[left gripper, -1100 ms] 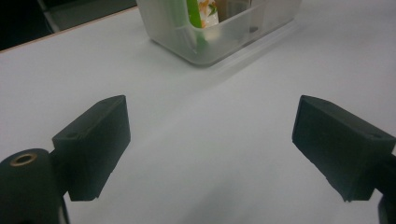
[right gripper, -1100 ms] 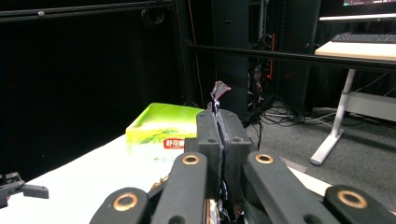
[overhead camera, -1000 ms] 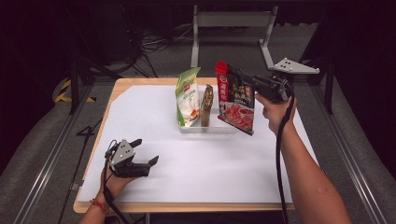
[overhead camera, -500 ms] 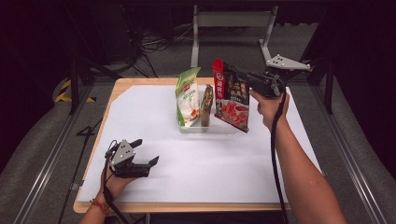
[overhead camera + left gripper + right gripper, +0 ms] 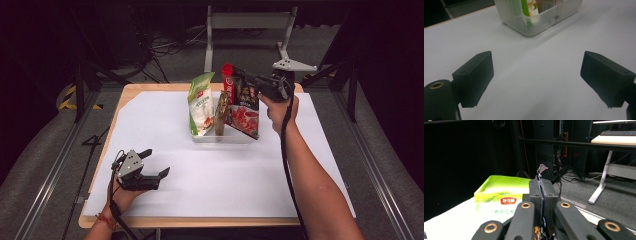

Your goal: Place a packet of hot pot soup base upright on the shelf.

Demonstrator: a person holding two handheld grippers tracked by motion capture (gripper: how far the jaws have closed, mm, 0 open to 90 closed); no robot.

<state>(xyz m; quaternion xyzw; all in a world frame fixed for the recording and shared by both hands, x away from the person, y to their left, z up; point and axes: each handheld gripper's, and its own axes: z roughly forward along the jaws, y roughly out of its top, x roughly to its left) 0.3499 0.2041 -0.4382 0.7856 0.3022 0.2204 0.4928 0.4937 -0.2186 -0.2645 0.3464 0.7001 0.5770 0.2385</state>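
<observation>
While the left tool (image 5: 150, 172) idles released near the counter's front-left corner, the right tool (image 5: 248, 80) grips the red snack bag (image 5: 242, 107), lowering it into the clear bin (image 5: 220, 137) beside two already-standing packs; release remains.

Light falls from overhead onto the white tabletop (image 5: 220, 175), which glows bright while everything around it sinks into near-black. Shadows beside the clear bin (image 5: 541, 17) are soft and faint. The green bag (image 5: 501, 195) near the right claw (image 5: 540, 187) looks overexposed and blurred.

Dark room, grey floor (image 5: 45, 175)
</observation>
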